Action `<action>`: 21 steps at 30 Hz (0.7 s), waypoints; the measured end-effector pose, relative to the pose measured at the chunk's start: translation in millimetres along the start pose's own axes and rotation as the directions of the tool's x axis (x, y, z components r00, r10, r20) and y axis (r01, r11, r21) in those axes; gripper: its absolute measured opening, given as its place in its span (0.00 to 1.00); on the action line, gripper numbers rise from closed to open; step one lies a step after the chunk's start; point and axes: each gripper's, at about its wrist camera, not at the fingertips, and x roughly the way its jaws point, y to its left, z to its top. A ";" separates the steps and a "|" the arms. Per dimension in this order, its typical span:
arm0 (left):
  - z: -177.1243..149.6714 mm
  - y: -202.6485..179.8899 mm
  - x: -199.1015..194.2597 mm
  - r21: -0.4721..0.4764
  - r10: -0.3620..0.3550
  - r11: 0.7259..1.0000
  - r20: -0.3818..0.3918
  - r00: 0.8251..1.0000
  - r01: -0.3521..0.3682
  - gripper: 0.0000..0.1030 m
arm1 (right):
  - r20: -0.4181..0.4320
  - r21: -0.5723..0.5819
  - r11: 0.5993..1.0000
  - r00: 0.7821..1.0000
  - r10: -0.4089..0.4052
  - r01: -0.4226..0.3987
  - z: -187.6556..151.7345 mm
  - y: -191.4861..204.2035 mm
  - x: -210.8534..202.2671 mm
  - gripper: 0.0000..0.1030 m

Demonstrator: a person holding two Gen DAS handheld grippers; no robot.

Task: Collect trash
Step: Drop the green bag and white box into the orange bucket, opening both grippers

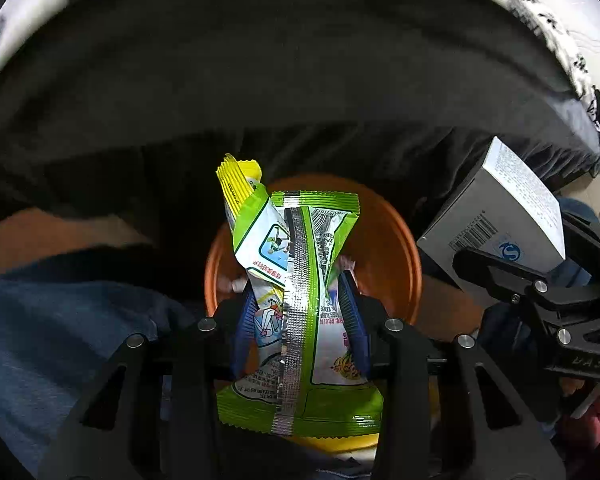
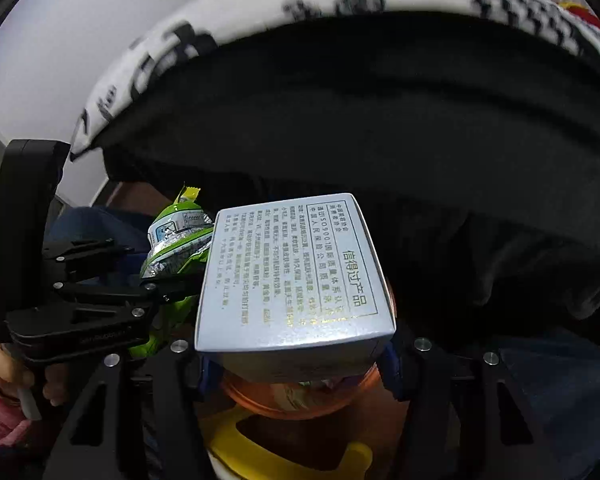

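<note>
The left gripper (image 1: 300, 304) has its jaws clamped on a crumpled green snack wrapper (image 1: 296, 280). The right gripper (image 2: 296, 360) grips a silver-grey carton (image 2: 292, 272). Both hang just above an orange bin (image 1: 384, 240); dark bedding (image 1: 300, 80) lies beyond.

Silver-grey box (image 2: 296, 276), top face: large vertical Chinese "信得过产品", line including "ISO9001", rest small print unreadable. Same box, left wrist view: barcode, blue swirl logo. Green snack wrapper (image 1: 300, 300): small red and black print, too small to read.
</note>
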 end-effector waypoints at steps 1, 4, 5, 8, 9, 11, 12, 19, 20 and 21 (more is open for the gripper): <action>-1.4 1.8 6.7 -0.010 -0.003 1.000 -0.023 1.000 0.002 0.38 | -0.016 0.008 1.000 1.000 -0.002 0.002 -1.5 -1.6 5.9 0.58; -4.4 4.3 20.5 -0.021 -0.006 1.000 -0.068 0.998 0.005 0.38 | -0.058 0.037 0.999 0.998 0.004 -0.002 -4.6 -7.4 19.6 0.58; -4.8 4.2 24.2 -0.020 -0.002 1.000 -0.080 0.997 0.000 0.38 | -0.069 0.047 0.999 0.998 0.007 -0.004 -5.7 -9.4 23.4 0.58; -6.8 4.2 32.5 -0.019 0.006 1.000 -0.108 0.994 -0.008 0.38 | -0.086 0.056 0.998 0.996 0.004 0.000 -6.7 -12.4 29.9 0.58; -7.3 0.8 33.9 -0.018 0.010 1.000 -0.113 0.994 -0.012 0.38 | -0.090 0.059 0.998 0.996 0.005 0.000 -6.4 -12.7 31.2 0.59; -6.7 -0.3 36.4 -0.021 0.026 0.999 -0.118 0.993 -0.029 0.42 | -0.092 0.064 0.998 0.996 0.006 0.000 -3.4 -12.3 33.1 0.60; -5.9 0.7 37.3 -0.023 0.031 0.999 -0.120 0.992 -0.034 0.43 | -0.092 0.070 0.998 0.996 0.004 0.003 -2.9 -13.0 33.4 0.60; 4.8 10.6 34.7 -0.057 0.072 0.995 -0.104 0.992 -0.078 0.68 | -0.079 0.096 0.995 0.997 0.004 0.003 -1.5 -22.8 32.4 0.78; 5.9 11.2 32.9 -0.058 0.082 0.994 -0.098 0.992 -0.088 0.68 | -0.077 0.099 0.995 0.997 0.003 0.005 -1.2 -23.9 31.4 0.78; 7.0 12.1 31.7 -0.059 0.090 0.994 -0.094 0.992 -0.096 0.69 | -0.076 0.100 0.995 0.997 0.005 0.003 -0.5 -24.9 30.0 0.78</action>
